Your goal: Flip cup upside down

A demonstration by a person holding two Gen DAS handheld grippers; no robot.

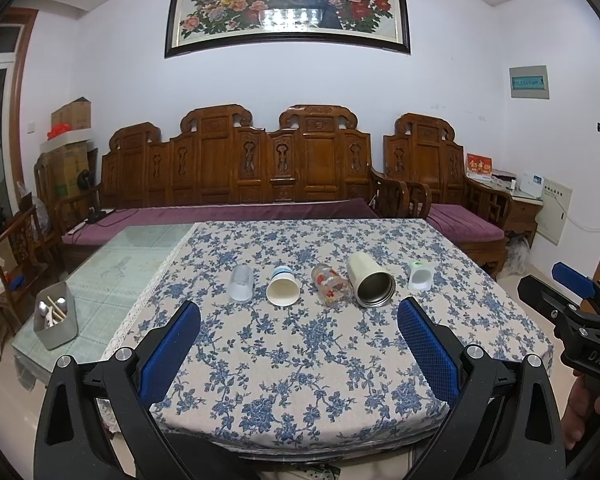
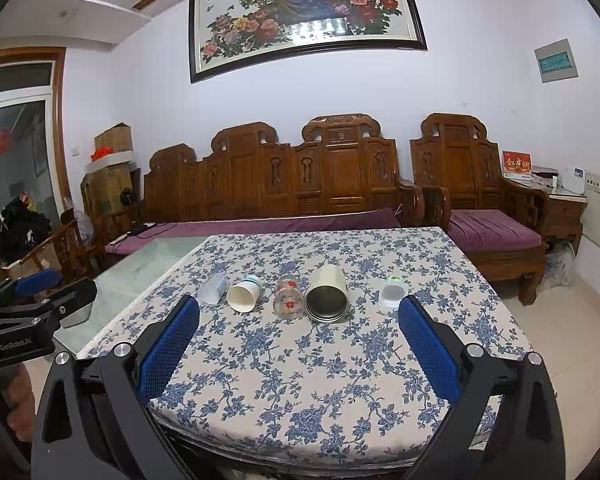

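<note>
1. My left claw [image 1: 298, 322] gapes wide at the bottom of the frame, empty above the table [image 1: 300, 380]
2. My right claw [image 2: 298, 322] is likewise spread, holding nothing
3. Mid-frame, five cups lie in a row on their sides: clear cup [image 1: 241, 283], paper cup [image 1: 283, 291], printed glass [image 1: 331, 289], steel tumbler [image 1: 370, 284], small white cup [image 1: 419, 276]

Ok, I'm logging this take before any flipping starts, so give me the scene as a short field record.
surface: table with blue floral cloth
cups: five in a row, all lying on their sides
order, left to right: clear cup, paper cup, glass, steel cup, white cup
left tool: open, holding nothing
right tool: open, holding nothing
</note>
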